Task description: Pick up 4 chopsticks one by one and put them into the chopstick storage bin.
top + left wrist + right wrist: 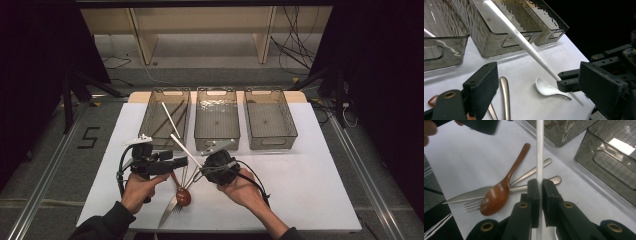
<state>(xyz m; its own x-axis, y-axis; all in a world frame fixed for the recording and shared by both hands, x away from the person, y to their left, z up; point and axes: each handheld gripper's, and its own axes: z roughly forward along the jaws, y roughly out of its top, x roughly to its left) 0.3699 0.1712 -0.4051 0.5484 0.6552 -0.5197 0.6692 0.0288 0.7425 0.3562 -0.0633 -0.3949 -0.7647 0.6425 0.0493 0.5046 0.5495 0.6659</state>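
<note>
Sorting the cutlery into the bins is the work in hand, and the white chopstick (539, 150) should go in with its mate, so its tip needs guiding toward eleven o'clock over the rim without clipping the wall. Farthest left, the left bin (150, 107) already holds a white stick and two dark ones. The left gripper (170, 164) lies level at nine o'clock from the cutlery pile, jaws spread and empty, the hand beneath it with fingers curled around the body. At the centre, a wooden spoon (501, 187), a knife (465, 196) and a fork (472, 205) lie crossed on the white table (310, 190). At three o'clock, the right gripper (540, 186) pinches the chopstick near its thin end, palm cupped upward, the stick slanting up toward the bins.
</note>
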